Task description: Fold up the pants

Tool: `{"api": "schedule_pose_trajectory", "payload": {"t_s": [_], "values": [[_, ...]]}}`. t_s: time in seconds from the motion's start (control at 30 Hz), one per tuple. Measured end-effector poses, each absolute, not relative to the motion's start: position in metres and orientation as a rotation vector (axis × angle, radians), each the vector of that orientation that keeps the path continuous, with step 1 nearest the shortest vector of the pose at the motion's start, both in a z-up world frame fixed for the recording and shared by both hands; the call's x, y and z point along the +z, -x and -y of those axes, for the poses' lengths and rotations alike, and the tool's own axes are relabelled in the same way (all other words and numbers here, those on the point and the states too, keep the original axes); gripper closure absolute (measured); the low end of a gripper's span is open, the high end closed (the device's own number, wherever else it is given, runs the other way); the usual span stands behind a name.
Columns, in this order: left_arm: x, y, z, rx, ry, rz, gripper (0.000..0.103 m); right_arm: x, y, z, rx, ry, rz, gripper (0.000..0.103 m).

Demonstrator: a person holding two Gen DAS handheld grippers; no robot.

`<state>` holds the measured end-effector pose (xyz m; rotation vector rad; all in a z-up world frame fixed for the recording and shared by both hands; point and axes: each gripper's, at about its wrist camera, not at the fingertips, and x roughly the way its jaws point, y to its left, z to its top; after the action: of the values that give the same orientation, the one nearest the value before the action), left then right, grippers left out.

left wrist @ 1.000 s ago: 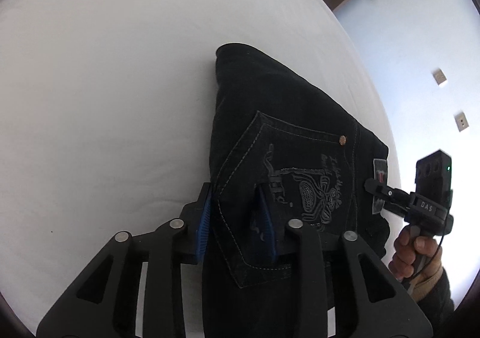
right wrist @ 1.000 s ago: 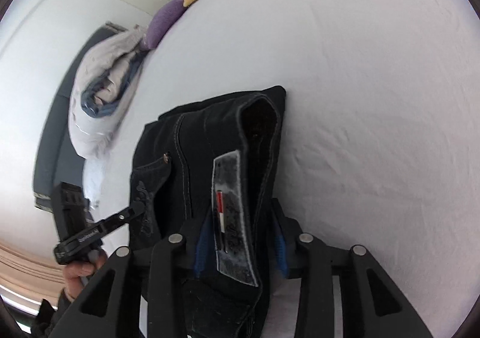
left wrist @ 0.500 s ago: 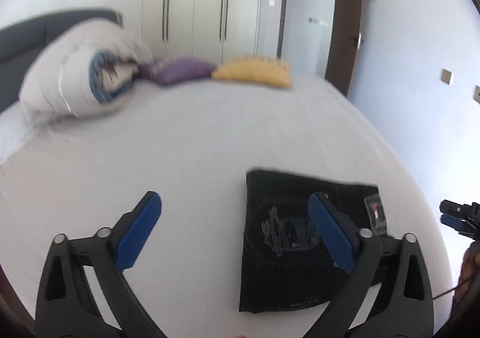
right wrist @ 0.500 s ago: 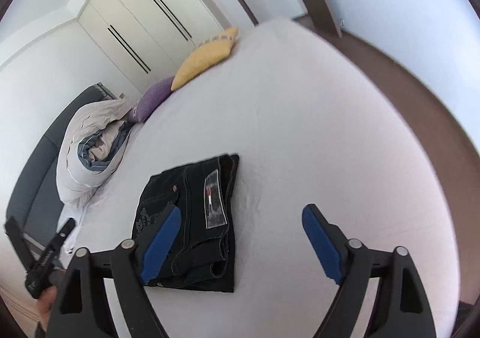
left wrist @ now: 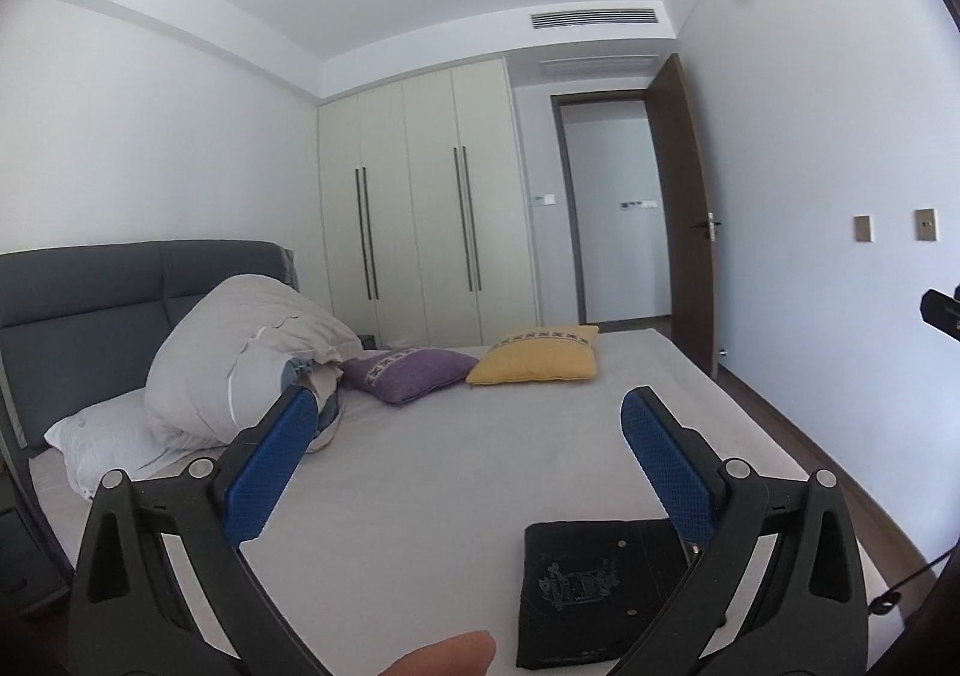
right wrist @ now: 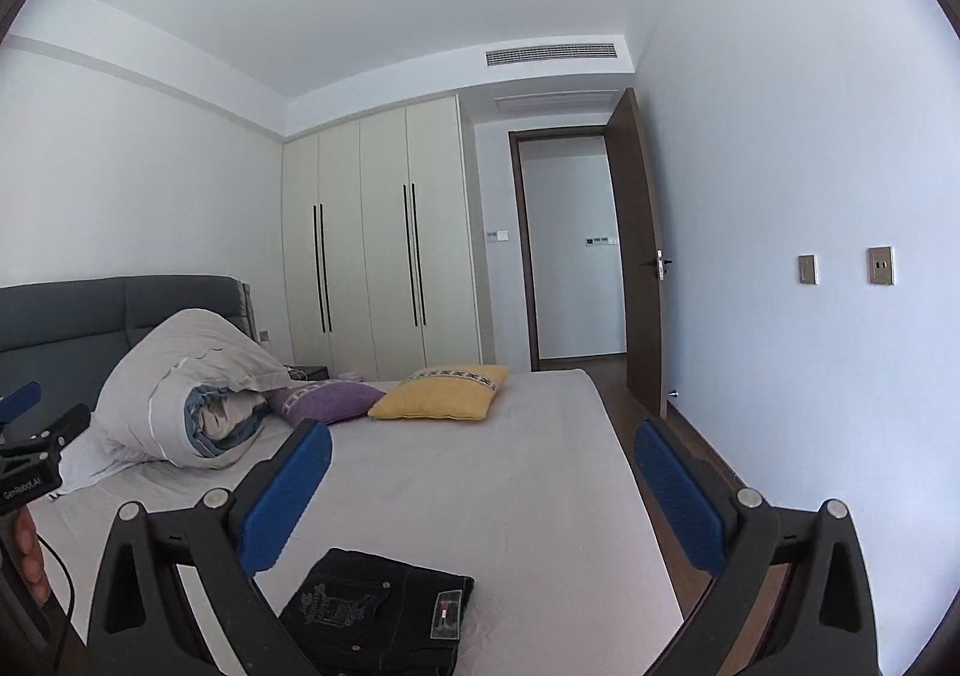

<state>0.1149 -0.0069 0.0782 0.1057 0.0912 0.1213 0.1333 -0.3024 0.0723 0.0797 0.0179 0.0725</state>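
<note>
On the near part of the bed (left wrist: 456,472), the black jeans (left wrist: 591,595) lie folded into a compact rectangle, back pocket embroidery facing up and the waistband patch toward the right edge of the bundle. Neither gripper touches them. The left gripper (left wrist: 474,466) is held above the mattress with its blue-padded fingers (left wrist: 267,472) spread wide and nothing between them; in its own view the jeans sit low and to the right, partly hidden behind the right finger. A fingertip of the person intrudes at the bottom edge of that view. The right gripper (right wrist: 486,496) is likewise wide open and holds nothing, with the jeans (right wrist: 378,625) showing below its left finger, near the bottom of the frame.

Farther up the white sheet, a yellow cushion (left wrist: 534,355) and a purple cushion (left wrist: 408,373) lie side by side, touching at one corner. Left of them a rolled grey duvet (left wrist: 240,358) rests against a white pillow (left wrist: 105,445) and the dark grey headboard (left wrist: 78,304). Beyond the bed stand cream wardrobe doors (left wrist: 420,208) with long dark handles, and beside them a brown door (left wrist: 687,214) hangs open. An air vent (left wrist: 594,17) sits in the ceiling bulkhead above.
</note>
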Motion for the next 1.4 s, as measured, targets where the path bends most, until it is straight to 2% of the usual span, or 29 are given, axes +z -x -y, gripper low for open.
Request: {"api": "schedule_pose_trajectory", "payload": {"t_s": [0.13, 0.23, 0.47, 0.63, 0.93, 1.4], "values": [[0.087, -0.109, 0.018, 0.091, -0.113, -0.174, 0.000, 0.087, -0.123, 0.298, 0.101, -0.093, -0.056, 0.000], [0.072, -0.117, 0.024, 0.089, -0.099, -0.282, 0.000, 0.086, -0.128, 0.291, 0.114, -0.121, -0.132, 0.000], [-0.004, -0.152, 0.028, 0.103, -0.023, -0.607, 0.000, 0.032, -0.161, 0.279, -0.025, -0.063, -0.384, 0.000], [-0.042, -0.167, 0.031, 0.114, -0.014, -0.714, 0.000, -0.004, -0.168, 0.265, -0.021, -0.049, -0.498, 0.000], [-0.073, -0.196, 0.028, 0.094, 0.004, -0.778, 0.000, -0.039, -0.177, 0.243, 0.029, -0.054, -0.609, 0.000], [-0.072, -0.192, 0.029, 0.082, 0.012, -0.800, 0.000, -0.044, -0.183, 0.246, 0.026, -0.071, -0.653, 0.000]]}}
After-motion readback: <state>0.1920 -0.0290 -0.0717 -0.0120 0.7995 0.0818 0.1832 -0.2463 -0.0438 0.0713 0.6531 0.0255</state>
